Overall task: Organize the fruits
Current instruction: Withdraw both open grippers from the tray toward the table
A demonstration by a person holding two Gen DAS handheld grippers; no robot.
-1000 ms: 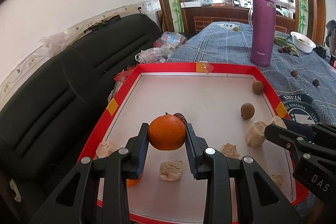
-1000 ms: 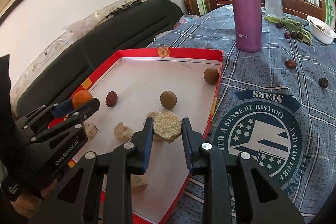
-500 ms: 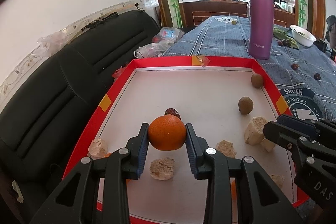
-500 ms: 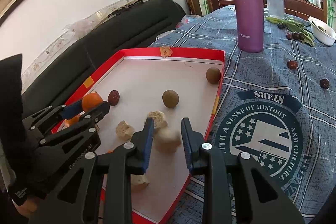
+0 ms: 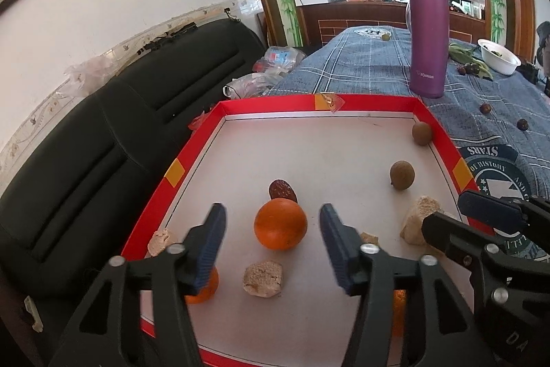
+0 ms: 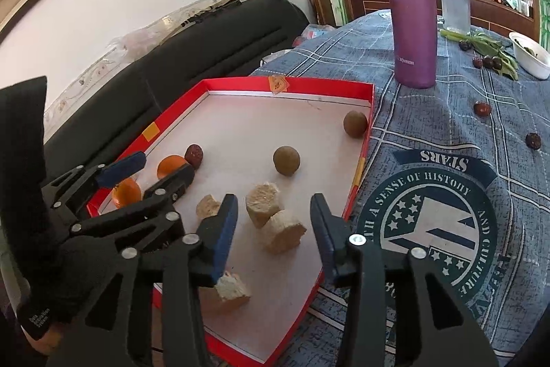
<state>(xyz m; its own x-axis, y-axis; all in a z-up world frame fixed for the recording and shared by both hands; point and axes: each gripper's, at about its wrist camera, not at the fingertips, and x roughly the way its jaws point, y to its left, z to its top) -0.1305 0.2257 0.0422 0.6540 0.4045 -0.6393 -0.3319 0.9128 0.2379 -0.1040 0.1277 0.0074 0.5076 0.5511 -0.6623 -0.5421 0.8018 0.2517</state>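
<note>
A red-rimmed tray (image 5: 192, 147) (image 6: 364, 157) with a white floor holds the fruit. An orange (image 5: 280, 224) (image 6: 171, 164) rests on the tray floor just beyond my open left gripper (image 5: 271, 243) (image 6: 160, 168), touching neither finger. A dark red date (image 5: 282, 190) (image 6: 194, 154) lies right behind it. A second orange (image 5: 202, 288) (image 6: 126, 192) sits near the tray's left front. Two brown round fruits (image 5: 402, 175) (image 6: 286, 160) lie further in. My right gripper (image 6: 273, 226) stands open over beige crumbly chunks (image 6: 283, 231); it grips nothing.
A purple flask (image 5: 428, 35) (image 6: 410, 12) stands on the blue tablecloth beyond the tray. Loose dark dates (image 6: 482, 108) and a white bowl (image 6: 531, 55) lie to the right. A black sofa (image 5: 86, 133) runs along the tray's left side. More beige chunks (image 5: 263, 277) dot the tray.
My left gripper has opened and let go of the orange, which now rests on the tray. My right gripper has opened and released the beige chunk onto the tray.
</note>
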